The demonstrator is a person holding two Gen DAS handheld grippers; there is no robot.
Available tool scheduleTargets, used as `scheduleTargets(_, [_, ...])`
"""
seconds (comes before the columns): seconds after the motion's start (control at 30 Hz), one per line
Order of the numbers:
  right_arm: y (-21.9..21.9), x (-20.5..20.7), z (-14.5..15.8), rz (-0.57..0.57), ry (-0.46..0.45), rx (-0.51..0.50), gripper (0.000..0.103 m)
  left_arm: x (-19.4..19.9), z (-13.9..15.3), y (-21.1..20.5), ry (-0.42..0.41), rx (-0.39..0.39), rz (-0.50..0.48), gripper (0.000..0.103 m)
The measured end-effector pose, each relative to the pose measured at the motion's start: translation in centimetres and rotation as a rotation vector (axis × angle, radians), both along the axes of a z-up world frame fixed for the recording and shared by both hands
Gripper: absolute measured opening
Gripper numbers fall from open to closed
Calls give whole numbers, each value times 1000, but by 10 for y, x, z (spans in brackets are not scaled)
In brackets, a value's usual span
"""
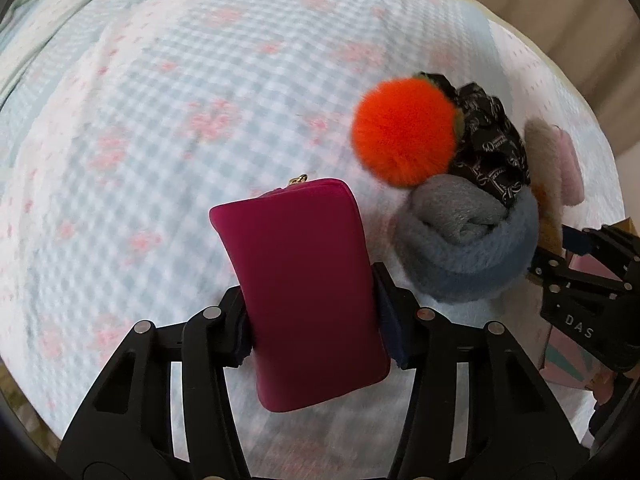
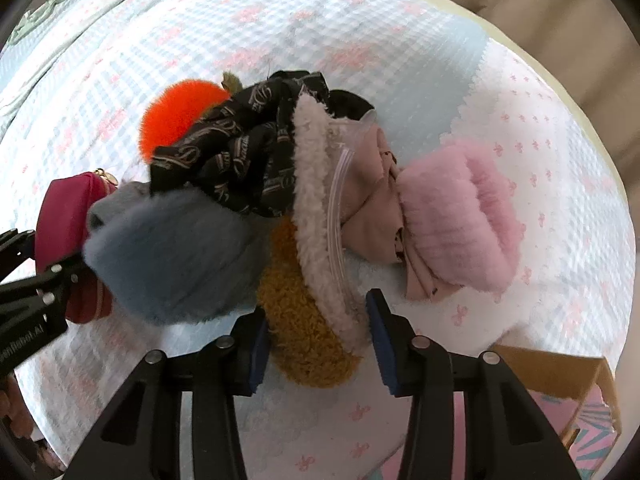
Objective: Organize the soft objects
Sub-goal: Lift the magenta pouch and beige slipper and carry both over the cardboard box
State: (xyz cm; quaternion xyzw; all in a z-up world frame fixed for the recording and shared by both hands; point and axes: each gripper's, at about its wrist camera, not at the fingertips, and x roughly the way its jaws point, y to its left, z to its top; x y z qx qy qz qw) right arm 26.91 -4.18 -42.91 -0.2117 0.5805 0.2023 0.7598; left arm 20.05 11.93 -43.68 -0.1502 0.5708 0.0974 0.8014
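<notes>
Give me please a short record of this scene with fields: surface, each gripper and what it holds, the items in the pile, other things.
surface: checkered blue-white bedspread with pink flowers
left gripper: shut on magenta zip pouch, held beside the pile
right gripper: open, jaws on both sides of mustard fleece piece and beige fleece-trimmed item
pile: orange pom-pom, black printed scrunchie, blue-grey fuzzy roll, pink fluffy headband
other: cardboard box at lower right
</notes>
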Motion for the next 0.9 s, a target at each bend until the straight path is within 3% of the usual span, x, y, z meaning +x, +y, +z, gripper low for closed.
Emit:
scheduleTargets(0.23, [-4,-12,27,-15,-47,30,41,-22,30,1,-49,18,18,47])
scheduleTargets(0.37, [-8,-26,56,-31,-80,62,41,-37,63,-12,-90,38,15,47])
scheduleTargets(0.67, [-40,-70,150,-112,-158,180,41,-78,156,-32,-178,88,27,47])
scheduleTargets(0.9, [-77,-109,229,-165,-229,245,41,-101,234,-79,-263,99,-33,47])
